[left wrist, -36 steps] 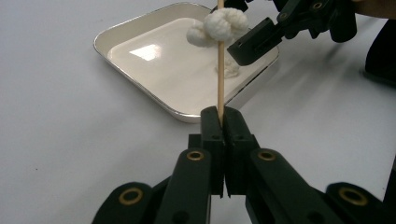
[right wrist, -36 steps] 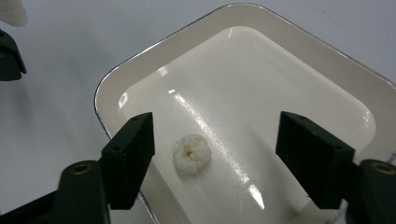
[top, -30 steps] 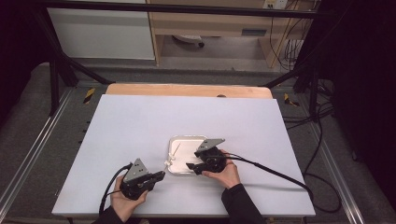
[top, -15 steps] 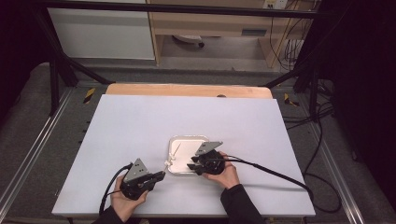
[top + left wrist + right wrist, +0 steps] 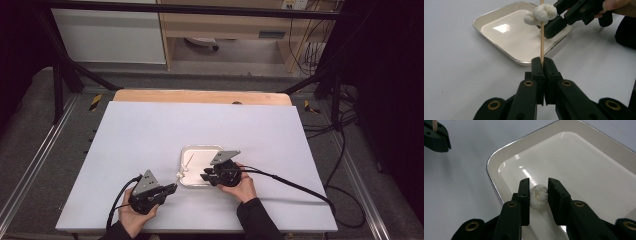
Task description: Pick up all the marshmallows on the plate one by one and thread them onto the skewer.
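The skewer (image 5: pixel 541 37) is being clamped upright by the left gripper (image 5: pixel 543 65) while the white lump (image 5: pixel 538 196), flanked by the right gripper (image 5: pixel 538 195)'s jaws that have just been closing, is being steadied over the tray (image 5: pixel 499 162).

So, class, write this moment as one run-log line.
left claw: shut on skewer | right claw: jaws just been closing, white lump between them | tray: under lump

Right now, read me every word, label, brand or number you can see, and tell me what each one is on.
There is no readable text.
Small label on the wooden cabinet at the back: too small and blurred to read.
White tray, wooden skewer, white puffed pieces, left gripper, right gripper and white table: no writing on them.
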Demonstrator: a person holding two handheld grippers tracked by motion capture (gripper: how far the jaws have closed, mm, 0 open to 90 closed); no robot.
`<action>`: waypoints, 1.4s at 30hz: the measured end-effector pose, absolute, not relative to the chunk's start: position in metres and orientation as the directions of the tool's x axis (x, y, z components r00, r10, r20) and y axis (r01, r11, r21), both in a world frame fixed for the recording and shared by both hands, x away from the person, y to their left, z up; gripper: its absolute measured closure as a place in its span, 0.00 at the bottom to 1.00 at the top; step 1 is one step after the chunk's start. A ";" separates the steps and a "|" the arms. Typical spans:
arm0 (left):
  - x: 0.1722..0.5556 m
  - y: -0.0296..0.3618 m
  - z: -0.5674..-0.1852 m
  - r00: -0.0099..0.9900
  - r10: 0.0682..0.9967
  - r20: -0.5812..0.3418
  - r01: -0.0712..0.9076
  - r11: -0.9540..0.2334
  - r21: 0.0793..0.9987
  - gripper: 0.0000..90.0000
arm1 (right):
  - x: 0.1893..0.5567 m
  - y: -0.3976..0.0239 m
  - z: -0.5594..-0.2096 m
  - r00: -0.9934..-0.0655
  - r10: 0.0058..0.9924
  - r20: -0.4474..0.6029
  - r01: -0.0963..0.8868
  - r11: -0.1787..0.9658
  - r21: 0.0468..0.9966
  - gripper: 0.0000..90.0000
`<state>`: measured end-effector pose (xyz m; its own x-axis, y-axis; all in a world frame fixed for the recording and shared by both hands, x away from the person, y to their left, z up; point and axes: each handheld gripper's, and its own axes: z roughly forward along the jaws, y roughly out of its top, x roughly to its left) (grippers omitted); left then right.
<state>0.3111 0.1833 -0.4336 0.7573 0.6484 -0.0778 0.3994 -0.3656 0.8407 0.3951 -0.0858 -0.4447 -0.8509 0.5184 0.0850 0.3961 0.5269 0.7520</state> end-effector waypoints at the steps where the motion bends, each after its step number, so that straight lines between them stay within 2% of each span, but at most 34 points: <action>1: 0.311 0.183 -0.434 0.757 0.649 -0.078 0.399 -0.365 0.841 0.98 | 0.395 -0.086 -0.444 -0.852 0.517 0.087 0.394 0.522 0.757 0.81; 42: 0.310 0.182 -0.433 0.761 0.644 -0.073 0.390 -0.366 0.845 0.98 | 0.389 -0.124 -0.361 -0.820 0.506 0.269 0.410 0.189 0.892 0.84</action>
